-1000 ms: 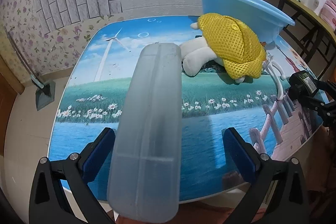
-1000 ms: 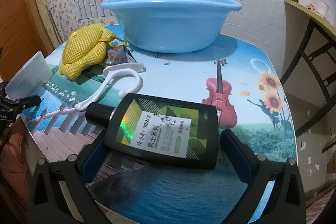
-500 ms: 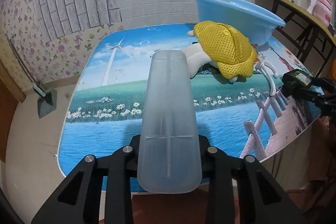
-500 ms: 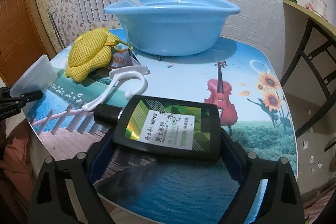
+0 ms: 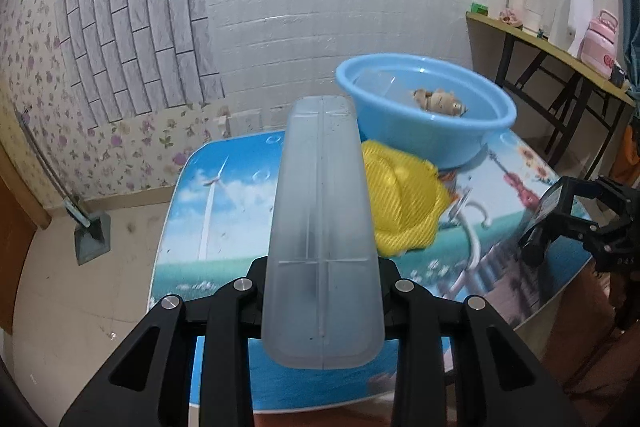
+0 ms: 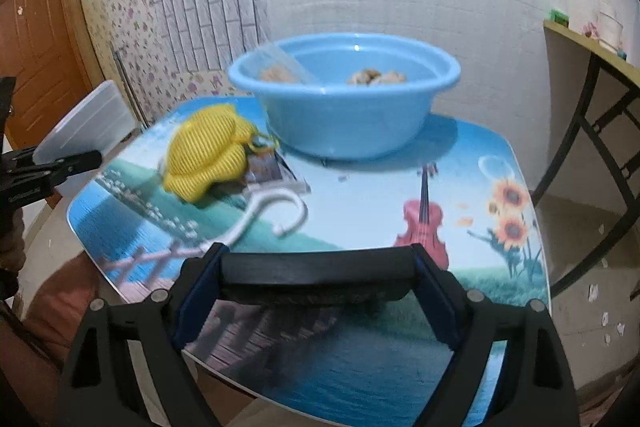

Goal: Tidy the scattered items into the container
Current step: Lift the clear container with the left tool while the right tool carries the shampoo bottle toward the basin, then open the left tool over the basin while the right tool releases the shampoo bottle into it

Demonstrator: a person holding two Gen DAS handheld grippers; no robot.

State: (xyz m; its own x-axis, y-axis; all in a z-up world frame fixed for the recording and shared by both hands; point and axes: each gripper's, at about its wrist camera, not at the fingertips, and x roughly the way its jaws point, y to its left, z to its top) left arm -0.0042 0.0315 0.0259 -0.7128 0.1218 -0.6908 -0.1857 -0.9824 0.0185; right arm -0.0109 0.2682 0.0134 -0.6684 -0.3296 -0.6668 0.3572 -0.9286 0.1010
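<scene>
Table (image 6: 472, 163): we see its printed top carrying the scattered things; both held items hang clear above its near edge.
Basin (image 6: 344, 115): the blue container at the far edge, some items already inside.
Frosted case (image 5: 324, 227): our left gripper (image 5: 324, 291) clamps its narrow sides, long axis forward, for carrying.
Black bottle (image 6: 316, 277): crosswise in our right gripper (image 6: 316, 291), jaws closing on its ends.
Yellow mesh pouch (image 6: 208, 155): mid-table, beside the basin.
White hook (image 6: 260, 215): just nearer us.
</scene>
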